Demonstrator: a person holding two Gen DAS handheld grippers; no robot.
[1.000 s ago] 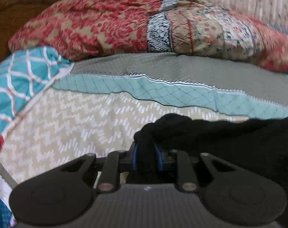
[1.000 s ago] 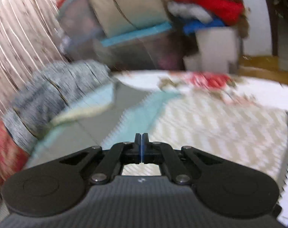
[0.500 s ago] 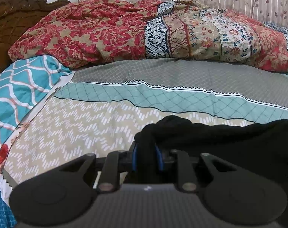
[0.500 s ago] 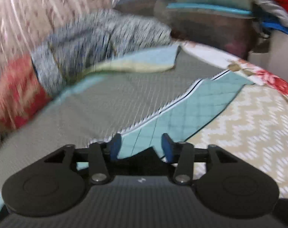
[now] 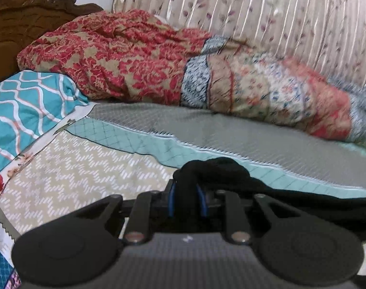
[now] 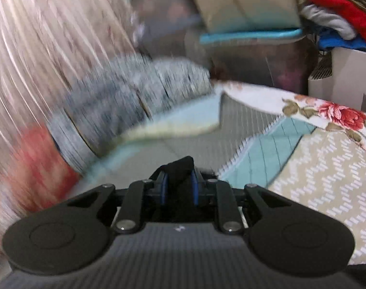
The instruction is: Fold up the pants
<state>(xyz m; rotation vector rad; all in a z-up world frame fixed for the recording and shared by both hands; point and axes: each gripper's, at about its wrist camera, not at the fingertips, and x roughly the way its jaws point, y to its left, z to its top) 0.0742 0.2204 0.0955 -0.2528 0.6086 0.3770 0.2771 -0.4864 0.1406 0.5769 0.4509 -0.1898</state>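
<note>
The black fabric pants (image 5: pixel 274 187) lie on the patchwork bedspread (image 5: pixel 86 175), a quilted cover with beige zigzag, teal diamond-grid and grey panels, and both grippers have hold of them. The left gripper (image 5: pixel 186 200) is clamped on a bunched fold of the dark cloth, which humps up above its blue-lined fingertips (image 5: pixel 171 198) and trails off to the right across the bedspread's teal band. In the right wrist view, the right gripper (image 6: pixel 178 185) is likewise closed on a small peak of the same pants (image 6: pixel 180 168), pinched between its blue pads (image 6: pixel 163 187), above the bedspread (image 6: pixel 315 180) near the seam where grey meets teal. Beyond the bedspread's grey panel in the left wrist view, a crumpled red-and-beige floral quilt (image 5: pixel 139 60) is heaped along a cream pleated curtain with a leaf print (image 5: pixel 267 12). At the bedspread's left edge sits a turquoise pillow with a white wavy lattice (image 5: pixel 21 106), and behind that a carved dark wooden headboard (image 5: pixel 21 16). The right wrist view is heavily blurred; past the far end of the bedspread a pile of folded clothes in red, grey and blue (image 6: pixel 339 16) can be made out.
</note>
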